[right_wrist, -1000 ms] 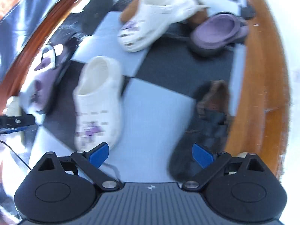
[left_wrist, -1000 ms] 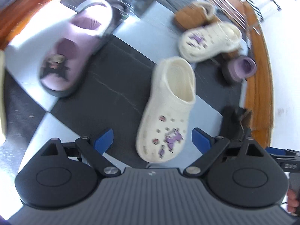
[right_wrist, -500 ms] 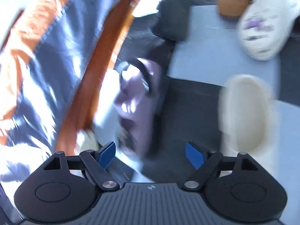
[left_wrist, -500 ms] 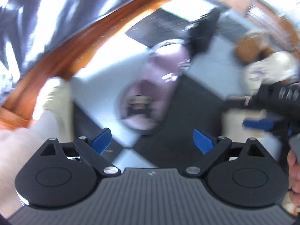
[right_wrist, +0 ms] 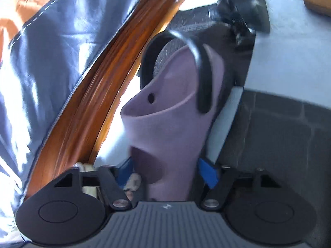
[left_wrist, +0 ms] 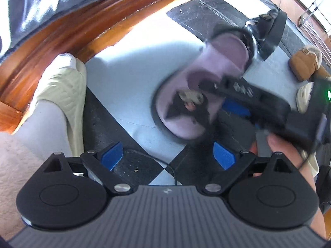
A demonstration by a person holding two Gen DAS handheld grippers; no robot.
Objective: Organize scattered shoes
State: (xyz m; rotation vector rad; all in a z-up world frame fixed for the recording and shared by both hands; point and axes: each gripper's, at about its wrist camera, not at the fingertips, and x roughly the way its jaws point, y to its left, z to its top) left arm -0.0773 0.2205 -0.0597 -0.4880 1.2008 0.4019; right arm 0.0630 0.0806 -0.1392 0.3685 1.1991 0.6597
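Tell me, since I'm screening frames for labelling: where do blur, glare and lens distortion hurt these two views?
Left wrist view: the purple clog and the right gripper over it are motion-smeared, the pale floor tiles glare white, and the wooden edge bows with fisheye. Right wrist view: the clog is fairly sharp, while the wood and blue-grey fabric streak.

A home entryway, by the look: checkered floor, wooden border, clogs and slippers scattered about.
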